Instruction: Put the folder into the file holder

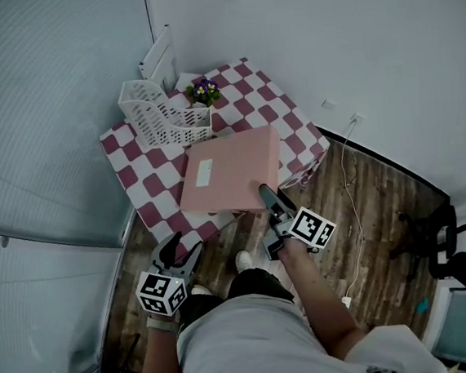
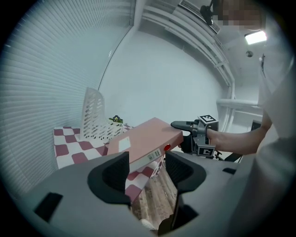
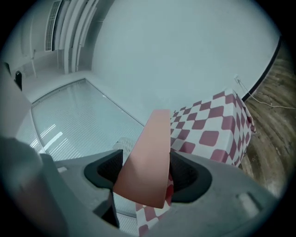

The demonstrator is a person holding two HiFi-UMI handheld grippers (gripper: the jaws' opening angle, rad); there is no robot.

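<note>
A pink box folder (image 1: pixel 230 172) with a white label lies across the near right part of the checkered table (image 1: pixel 146 178) and overhangs its front edge. My right gripper (image 1: pixel 265 192) is shut on the folder's near right corner. In the right gripper view the folder (image 3: pixel 150 157) fills the gap between the pads of my right gripper (image 3: pixel 147 166). The white mesh file holder (image 1: pixel 160 113) stands empty at the table's far left. My left gripper (image 1: pixel 176 248) hangs open below the table's front edge with nothing in it. The left gripper view looks between its own jaws (image 2: pixel 147 171) at the folder (image 2: pixel 143 139) and holder (image 2: pixel 97 120).
A small pot of purple flowers (image 1: pixel 203 92) stands right of the holder. A white radiator (image 1: pixel 158 62) sits against the wall behind the table. A cable (image 1: pixel 351 203) runs down the wall onto the wooden floor, and a black office chair (image 1: pixel 443 243) stands at the right.
</note>
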